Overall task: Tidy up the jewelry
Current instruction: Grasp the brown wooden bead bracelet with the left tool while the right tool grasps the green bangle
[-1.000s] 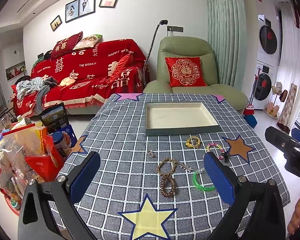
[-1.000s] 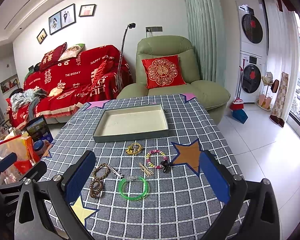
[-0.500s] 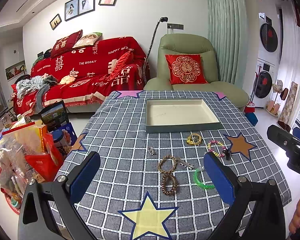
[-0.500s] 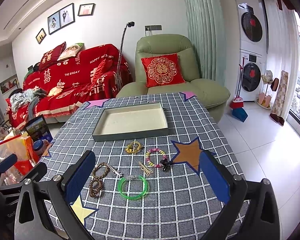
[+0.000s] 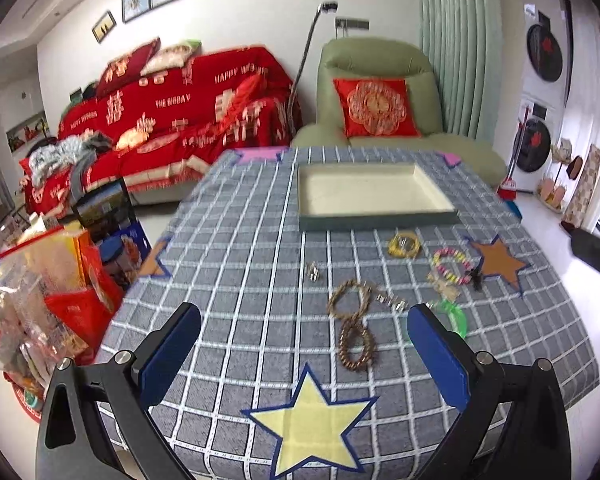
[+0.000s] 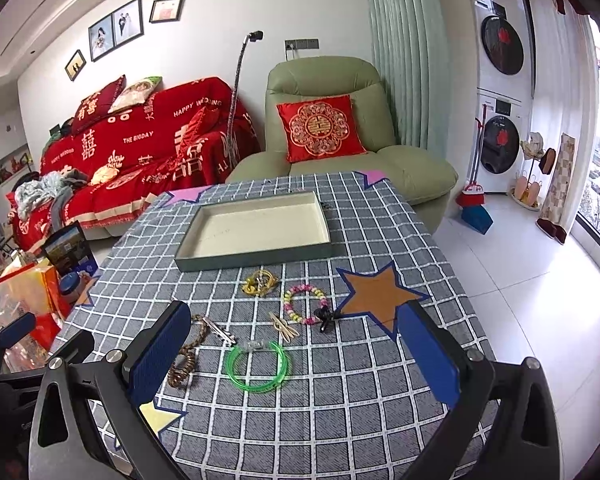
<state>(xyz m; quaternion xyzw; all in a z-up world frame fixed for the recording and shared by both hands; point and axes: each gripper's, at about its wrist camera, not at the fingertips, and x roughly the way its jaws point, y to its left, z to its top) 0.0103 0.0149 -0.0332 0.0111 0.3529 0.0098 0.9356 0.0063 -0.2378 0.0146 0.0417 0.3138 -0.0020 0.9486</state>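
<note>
Jewelry lies on the grey checked tablecloth (image 5: 240, 280) in front of an empty shallow tray (image 5: 370, 216), also in the right wrist view (image 6: 256, 258). I see a brown bead bracelet (image 5: 354, 346), a gold bracelet (image 5: 403, 245), a multicoloured bead bracelet (image 6: 305, 304), a green bangle (image 6: 258, 366), a silver clip (image 6: 220, 331) and a small silver piece (image 5: 313, 271). My left gripper (image 5: 304, 354) is open and empty above the near table edge. My right gripper (image 6: 296, 354) is open and empty, hovering over the green bangle.
A red-covered sofa (image 5: 188, 120) and a green armchair (image 6: 332, 128) stand behind the table. Bags and boxes (image 5: 48, 292) crowd the floor at the left. Washing machines (image 6: 500, 92) stand at the right. Star patches (image 5: 310, 420) decorate the cloth.
Both grippers have drifted slightly forward and lower toward the table. The jewelry and the tray have not moved. Both grippers stay open.
</note>
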